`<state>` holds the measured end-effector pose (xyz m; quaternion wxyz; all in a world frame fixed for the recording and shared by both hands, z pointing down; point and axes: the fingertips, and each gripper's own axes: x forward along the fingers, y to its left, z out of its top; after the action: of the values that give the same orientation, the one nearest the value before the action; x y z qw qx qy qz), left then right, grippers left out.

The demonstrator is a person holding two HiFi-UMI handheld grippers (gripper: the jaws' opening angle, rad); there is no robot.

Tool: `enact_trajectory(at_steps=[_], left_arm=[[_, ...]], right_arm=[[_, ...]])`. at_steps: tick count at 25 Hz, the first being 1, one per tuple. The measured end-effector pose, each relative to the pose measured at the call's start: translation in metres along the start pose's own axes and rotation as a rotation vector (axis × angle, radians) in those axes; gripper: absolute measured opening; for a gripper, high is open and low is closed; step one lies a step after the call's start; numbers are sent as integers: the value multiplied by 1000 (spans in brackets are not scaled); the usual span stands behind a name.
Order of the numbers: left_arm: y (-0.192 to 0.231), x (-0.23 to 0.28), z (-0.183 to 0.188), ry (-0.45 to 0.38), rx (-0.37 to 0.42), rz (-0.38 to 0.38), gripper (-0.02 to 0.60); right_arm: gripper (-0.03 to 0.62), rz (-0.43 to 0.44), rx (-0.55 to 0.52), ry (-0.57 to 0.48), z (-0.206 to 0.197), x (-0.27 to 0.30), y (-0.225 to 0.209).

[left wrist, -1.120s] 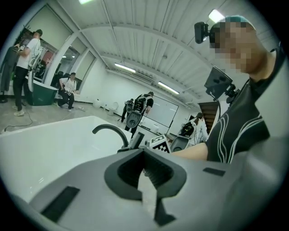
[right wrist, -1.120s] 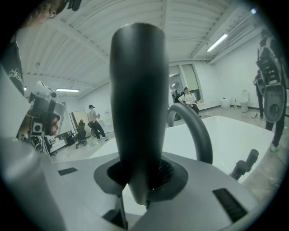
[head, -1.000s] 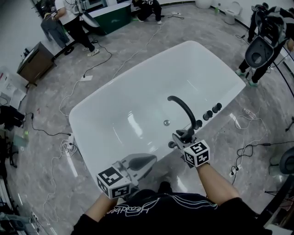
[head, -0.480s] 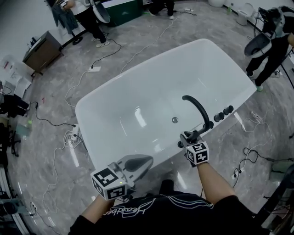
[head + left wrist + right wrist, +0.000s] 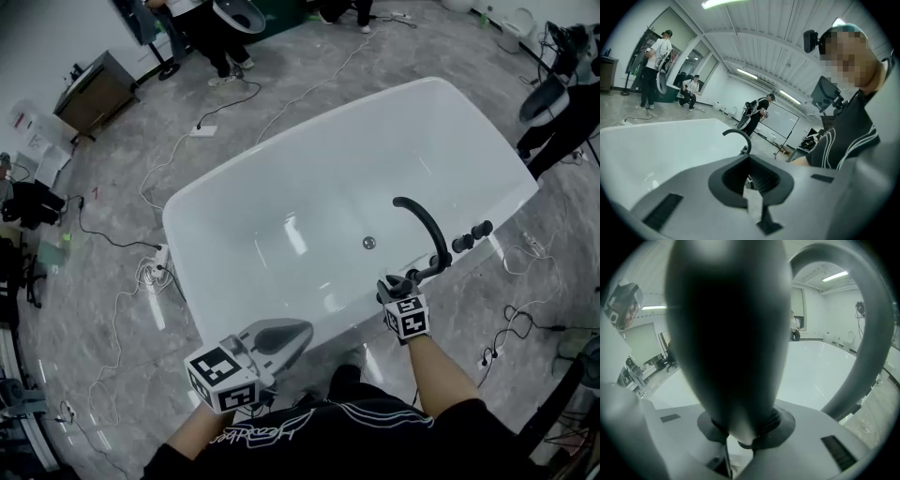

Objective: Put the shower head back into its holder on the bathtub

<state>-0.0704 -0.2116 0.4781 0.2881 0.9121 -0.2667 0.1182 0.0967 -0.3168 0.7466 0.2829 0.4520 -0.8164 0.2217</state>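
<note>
The white bathtub point(image 5: 281, 202) lies ahead of me, with a black arched spout point(image 5: 424, 228) on its right rim. My right gripper point(image 5: 396, 286) is shut on the black shower head point(image 5: 726, 333), held at the rim just beside the spout's base. In the right gripper view the shower head fills the middle, and the spout point(image 5: 874, 333) curves past on the right. The holder is hidden behind the gripper. My left gripper point(image 5: 298, 330) is shut and empty, hovering by the tub's near rim; its view point(image 5: 752, 187) looks across the tub toward the spout point(image 5: 739, 136).
Black knobs point(image 5: 472, 235) stand on the rim beyond the spout, and a drain point(image 5: 369, 243) sits in the tub floor. Cables and a power strip point(image 5: 150, 274) lie on the grey floor at the left. People point(image 5: 220, 28) stand at the far side.
My right gripper has sunk toward the tub rim with the shower head in it. The left gripper has shifted a little sideways. The head view has swung, so the tub sits further right.
</note>
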Motion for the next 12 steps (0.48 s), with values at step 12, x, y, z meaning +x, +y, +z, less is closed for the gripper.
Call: enact_trajectory(at_steps=[12], left_arm=[[6, -13, -3, -14, -16, -1, 5]], right_arm=[[156, 23, -42, 27, 0, 4, 16]])
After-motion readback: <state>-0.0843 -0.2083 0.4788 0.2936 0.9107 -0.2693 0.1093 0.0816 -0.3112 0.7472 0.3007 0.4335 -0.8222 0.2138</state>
